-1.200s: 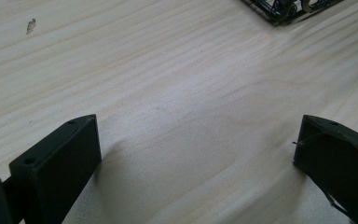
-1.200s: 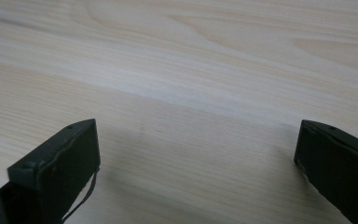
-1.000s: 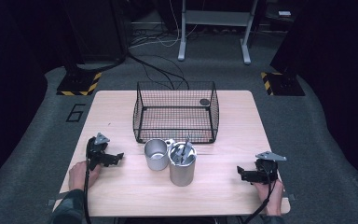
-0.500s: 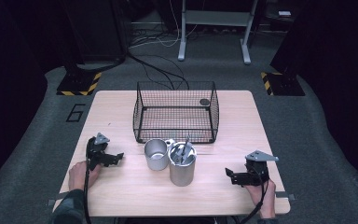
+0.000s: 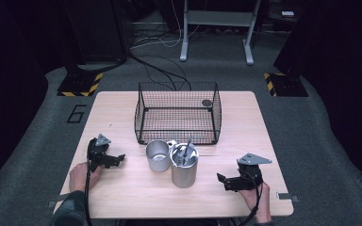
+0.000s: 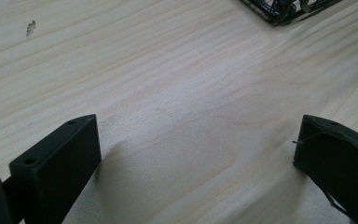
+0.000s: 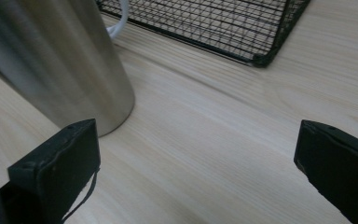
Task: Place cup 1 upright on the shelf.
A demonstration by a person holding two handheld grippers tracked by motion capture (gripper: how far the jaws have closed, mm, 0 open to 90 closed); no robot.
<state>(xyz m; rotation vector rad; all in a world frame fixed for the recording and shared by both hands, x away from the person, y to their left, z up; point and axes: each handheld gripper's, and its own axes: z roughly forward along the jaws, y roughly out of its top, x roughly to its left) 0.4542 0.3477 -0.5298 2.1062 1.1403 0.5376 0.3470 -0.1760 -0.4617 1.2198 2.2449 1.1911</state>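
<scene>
A tall steel cup [image 5: 184, 165] holding metal utensils [image 5: 185, 151] stands at the table's front middle, with a shorter steel cup [image 5: 158, 154] touching its left side. Behind them sits a black wire basket [image 5: 178, 113]. My right gripper [image 5: 222, 181] rests low on the table right of the tall cup, open, jaws pointing at it; the tall cup [image 7: 56, 56] fills the upper left of the right gripper view. My left gripper [image 5: 119, 159] lies left of the short cup, open, with bare wood between its jaws [image 6: 191, 140].
The wooden table [image 5: 122, 197] has free room along its front and both sides. A small dark round object [image 5: 207, 102] lies in the basket's back right corner. A basket corner [image 6: 279, 11] shows at the top of the left gripper view. Dark floor with cables surrounds the table.
My right gripper has slid left along the table toward the tall cup. The left gripper has stayed in place.
</scene>
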